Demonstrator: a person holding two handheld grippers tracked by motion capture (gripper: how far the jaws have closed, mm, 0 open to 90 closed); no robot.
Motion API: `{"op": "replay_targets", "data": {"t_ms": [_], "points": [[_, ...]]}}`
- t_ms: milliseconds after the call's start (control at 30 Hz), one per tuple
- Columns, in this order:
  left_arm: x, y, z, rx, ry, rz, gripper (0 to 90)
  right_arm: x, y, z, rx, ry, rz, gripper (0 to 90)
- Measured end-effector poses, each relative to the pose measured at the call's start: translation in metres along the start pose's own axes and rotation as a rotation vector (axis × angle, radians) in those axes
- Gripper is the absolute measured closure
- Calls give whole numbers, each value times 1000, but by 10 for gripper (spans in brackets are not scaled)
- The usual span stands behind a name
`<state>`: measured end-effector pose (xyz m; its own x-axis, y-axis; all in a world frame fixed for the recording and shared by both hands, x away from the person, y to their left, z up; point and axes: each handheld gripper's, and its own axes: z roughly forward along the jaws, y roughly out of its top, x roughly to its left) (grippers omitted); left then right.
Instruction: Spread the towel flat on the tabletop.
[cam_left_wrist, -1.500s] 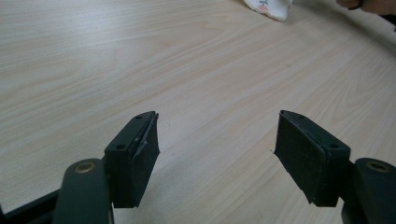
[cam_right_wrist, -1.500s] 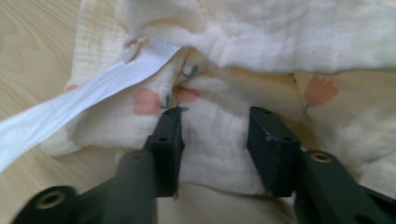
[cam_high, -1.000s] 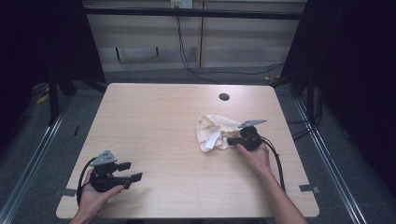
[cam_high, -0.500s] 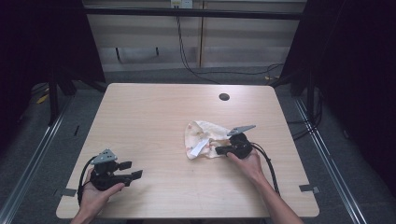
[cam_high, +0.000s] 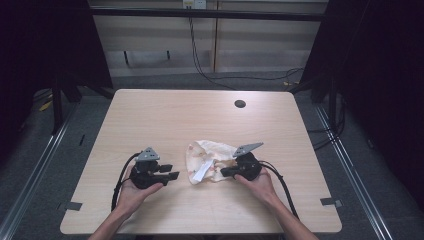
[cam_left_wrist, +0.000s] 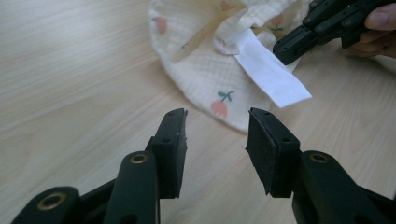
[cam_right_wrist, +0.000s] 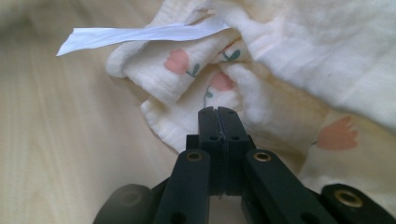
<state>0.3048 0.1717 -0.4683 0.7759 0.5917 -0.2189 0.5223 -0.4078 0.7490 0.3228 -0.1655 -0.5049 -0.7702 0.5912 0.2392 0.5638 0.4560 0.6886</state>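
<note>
Right gripper (cam_high: 226, 172), jaws clenched, apparently pinching the cream printed cloth (cam_high: 212, 159), has dragged it leftward to mid-bench (cam_high: 165, 115); left gripper (cam_high: 171, 172), jaws released, has advanced just beside its edge, likely preparing a second grasp for spreading

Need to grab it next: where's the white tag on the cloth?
High view: the white tag sticks out of the cloth at its near-left edge, between both grippers.

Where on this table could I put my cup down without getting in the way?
The far half of the table, behind the cloth up to the round hole, is bare. The near middle is crowded by the cloth, left claw and right claw.
</note>
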Motion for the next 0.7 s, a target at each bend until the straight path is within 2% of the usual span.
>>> {"op": "replay_targets", "data": {"t_ms": [67,100,133,333,400,433,500,533,567,633,667,700], "points": [[-2,-2,1,3,-29,25,608,8,1,5,-5,28,-10,899],[-2,-3,1,4,-36,24,629,14,4,10,-3,37,-36,899],[-2,-5,2,4,-45,22,644,16,4,11,-6,48,-35,899],[-6,-14,10,63,-44,56,695,35,9,25,-2,105,-68,897],[-5,-13,9,53,-62,78,778,41,10,27,0,114,-77,895],[-4,-12,9,48,-58,75,816,44,9,28,-4,136,-74,891],[-3,-13,12,60,-43,66,814,50,10,28,-2,128,-88,866],[-1,-14,15,76,-20,67,785,50,11,28,5,128,-90,840],[-1,-15,16,89,-14,67,755,50,12,26,-4,123,-81,785],[1,-16,18,106,-23,74,755,49,13,20,-24,129,-76,742],[1,-18,18,118,-44,81,763,50,13,16,-31,118,-76,719],[1,-20,19,127,-43,92,791,50,13,9,-49,114,-75,699]]}}
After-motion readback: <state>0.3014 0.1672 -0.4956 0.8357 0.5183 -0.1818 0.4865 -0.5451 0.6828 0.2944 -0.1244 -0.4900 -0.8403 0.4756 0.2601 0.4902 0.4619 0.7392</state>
